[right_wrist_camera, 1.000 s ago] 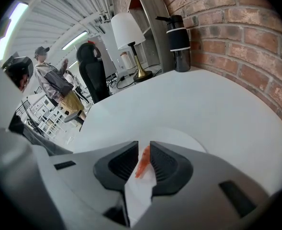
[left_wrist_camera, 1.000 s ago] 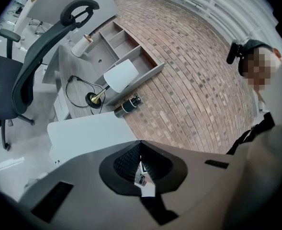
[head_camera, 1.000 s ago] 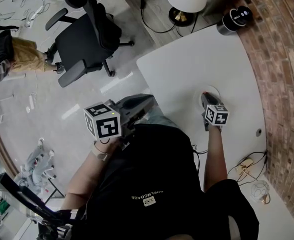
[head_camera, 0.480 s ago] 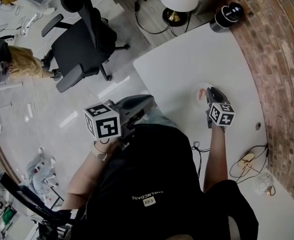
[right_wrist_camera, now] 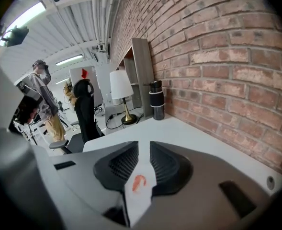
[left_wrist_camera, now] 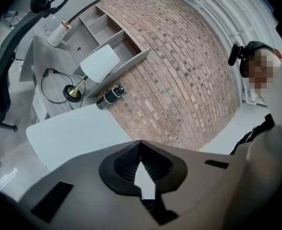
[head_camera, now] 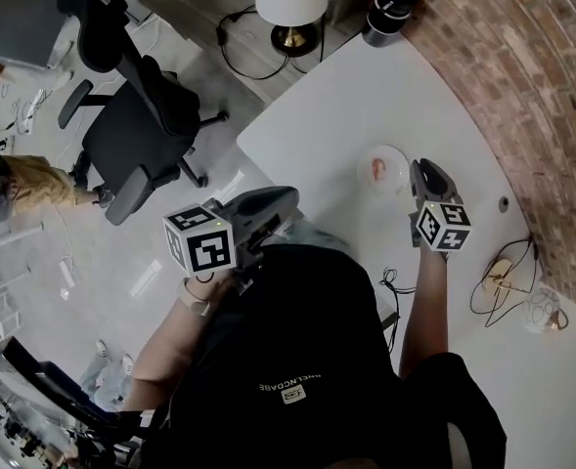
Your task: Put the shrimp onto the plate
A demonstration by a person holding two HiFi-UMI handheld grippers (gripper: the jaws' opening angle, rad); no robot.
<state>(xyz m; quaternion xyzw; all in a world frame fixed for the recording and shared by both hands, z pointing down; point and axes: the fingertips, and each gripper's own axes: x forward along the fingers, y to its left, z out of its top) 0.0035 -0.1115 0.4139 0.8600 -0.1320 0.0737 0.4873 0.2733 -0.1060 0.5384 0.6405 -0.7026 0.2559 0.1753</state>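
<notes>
Right gripper [head_camera: 421,170] over the white table [head_camera: 327,115], jaws a narrow slit apart, gripping nothing. Orange shrimp [head_camera: 377,168] lying on the small white plate [head_camera: 395,154], just left of the right gripper's tips and not touching them. Same shrimp visible through the slit in the right gripper view, lower down and clear of both pads. Plate rim close beside those tips; can't call contact either way. Left gripper [left_wrist_camera: 141,146] held off the table's near-left edge, well apart from the plate, tips pressed together with nothing between. Ahead of the right gripper, at the table's far end: black cylindrical flask [right_wrist_camera: 156,99] against the brick wall [right_wrist_camera: 217,47], and a white-shaded lamp [right_wrist_camera: 120,87] beyond the table's far edge. Brick wall running along the right gripper's right side. Black office chair [head_camera: 136,135] well out to the left of the left gripper
</notes>
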